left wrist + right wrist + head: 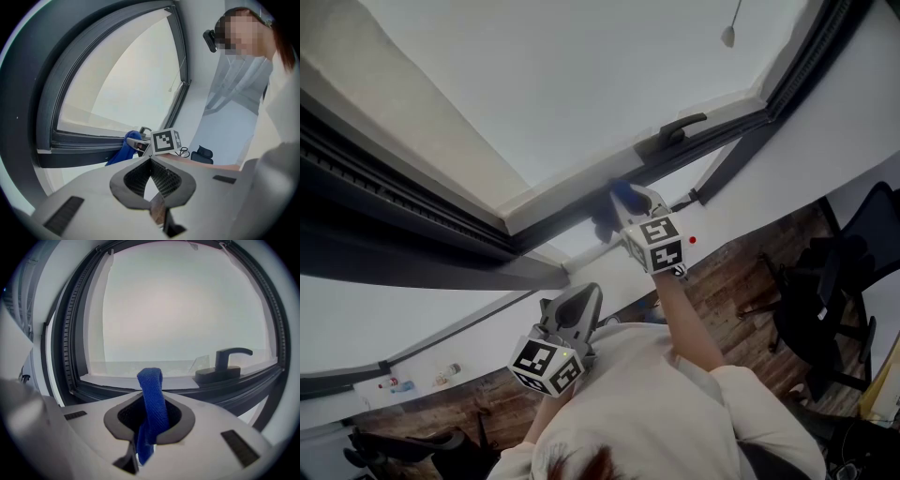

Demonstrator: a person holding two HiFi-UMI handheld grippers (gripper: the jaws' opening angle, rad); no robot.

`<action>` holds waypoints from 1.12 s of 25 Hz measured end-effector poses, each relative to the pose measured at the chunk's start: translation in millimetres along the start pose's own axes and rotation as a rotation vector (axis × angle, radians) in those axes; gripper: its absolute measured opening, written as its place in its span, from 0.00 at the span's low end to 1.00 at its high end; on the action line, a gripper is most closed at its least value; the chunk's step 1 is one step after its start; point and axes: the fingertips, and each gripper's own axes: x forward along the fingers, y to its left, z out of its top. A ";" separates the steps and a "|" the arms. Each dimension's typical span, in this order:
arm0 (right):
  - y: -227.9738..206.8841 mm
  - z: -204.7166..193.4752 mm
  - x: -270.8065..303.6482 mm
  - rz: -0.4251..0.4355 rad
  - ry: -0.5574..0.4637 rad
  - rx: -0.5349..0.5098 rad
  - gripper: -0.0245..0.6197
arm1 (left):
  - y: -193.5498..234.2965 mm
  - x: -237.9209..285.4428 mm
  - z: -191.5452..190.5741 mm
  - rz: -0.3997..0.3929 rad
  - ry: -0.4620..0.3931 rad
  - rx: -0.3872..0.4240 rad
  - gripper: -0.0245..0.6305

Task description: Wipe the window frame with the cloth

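Cloth slipping: we are judging that the blue cloth (pixel 152 401) could be pulled out of the right tongs (pixel 150 425) if it is dragging hard along the window frame (pixel 140 391), because only a narrow folded band of it is sitting between the jaws.
Missing the frame: the folded end is standing up beyond the jaw tips and the rest is hanging below them, so we are risking the hard jaw tips, not the fabric, scraping the dark bar.
Handle: the window handle (pixel 228 363) is sitting ahead of the right tongs and off to their right. A long sweep that way could be knocking into it.
Right tongs: we are holding them up at the lower bar of the frame, with the jaws closed down onto the cloth and only the fabric's thickness parting them.
Contact: we are not able to tell whether the cloth is pressing on the frame or sitting just short of it.
Left tongs (pixel 151 180): we are holding them low, behind and below the right tongs and well apart from the frame. The jaw tips are meeting, nothing is between them, and they are touching nothing.
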 end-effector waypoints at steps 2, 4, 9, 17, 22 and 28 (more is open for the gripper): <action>-7.5 -0.2 -1.4 -0.016 -0.002 0.011 0.11 | -4.2 1.2 1.0 -0.007 0.003 0.029 0.05; -15.3 -0.3 -2.6 -0.033 -0.006 0.022 0.11 | -8.7 2.8 1.9 -0.013 0.007 0.062 0.05; -25.5 -1.2 -4.1 -0.049 -0.009 0.037 0.11 | -20.3 9.0 1.6 -0.040 0.024 0.126 0.05; -33.4 -1.2 -5.5 -0.050 -0.012 0.040 0.11 | -23.2 13.8 1.3 -0.036 0.026 0.135 0.05; -40.9 -1.3 -7.3 -0.058 -0.017 0.050 0.11 | -23.0 14.6 1.2 -0.026 0.028 0.134 0.05; -48.0 -0.1 -8.7 -0.070 -0.020 0.058 0.11 | -21.0 14.2 3.5 -0.015 0.021 0.123 0.05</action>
